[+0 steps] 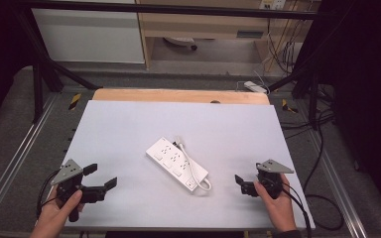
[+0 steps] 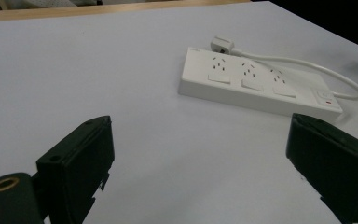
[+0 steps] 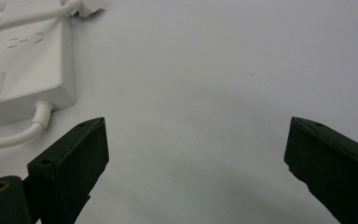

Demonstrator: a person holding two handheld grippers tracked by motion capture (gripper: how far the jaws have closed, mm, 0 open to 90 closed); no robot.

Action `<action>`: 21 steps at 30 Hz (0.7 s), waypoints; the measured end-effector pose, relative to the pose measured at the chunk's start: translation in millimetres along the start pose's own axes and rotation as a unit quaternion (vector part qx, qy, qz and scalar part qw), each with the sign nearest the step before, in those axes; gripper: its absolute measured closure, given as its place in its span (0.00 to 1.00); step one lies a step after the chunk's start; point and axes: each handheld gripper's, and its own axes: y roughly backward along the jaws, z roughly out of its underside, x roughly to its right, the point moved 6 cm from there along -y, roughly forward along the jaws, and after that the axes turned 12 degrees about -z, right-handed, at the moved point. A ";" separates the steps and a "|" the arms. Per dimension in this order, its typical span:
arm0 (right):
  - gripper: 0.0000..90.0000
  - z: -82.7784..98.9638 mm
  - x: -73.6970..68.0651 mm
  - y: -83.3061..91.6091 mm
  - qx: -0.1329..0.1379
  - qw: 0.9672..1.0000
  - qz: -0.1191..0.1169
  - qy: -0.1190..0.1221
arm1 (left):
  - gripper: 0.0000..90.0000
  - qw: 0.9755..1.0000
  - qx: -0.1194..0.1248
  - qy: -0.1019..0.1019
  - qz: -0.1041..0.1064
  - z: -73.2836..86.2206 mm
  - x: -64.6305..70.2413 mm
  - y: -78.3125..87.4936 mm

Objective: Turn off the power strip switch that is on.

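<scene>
power strip between claws | left claw spread | right claw spread

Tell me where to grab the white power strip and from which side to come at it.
Grip the flat white plastic power strip across its narrow width near mid-length, coming down from above. It lies flat and diagonal on the pale table, so turn the jaws square to its long sides. Its white cable runs along the right-hand side; the left gripper, jaws wide open, probably has the clearer approach.
</scene>
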 end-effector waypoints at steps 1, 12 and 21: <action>0.08 0.0 -0.1 0.0 0.000 1.000 0.000 0.000 | 0.09 1.000 0.000 0.002 0.000 -0.6 1.5 -1.0; 0.08 -0.1 0.1 0.3 0.001 1.000 -0.001 0.001 | 0.09 1.000 -0.006 -0.004 0.022 -10.0 26.1 -13.0; 0.08 0.0 -0.5 0.5 0.000 1.000 -0.002 0.001 | 0.09 0.999 -0.015 -0.012 0.031 -13.6 37.6 -17.1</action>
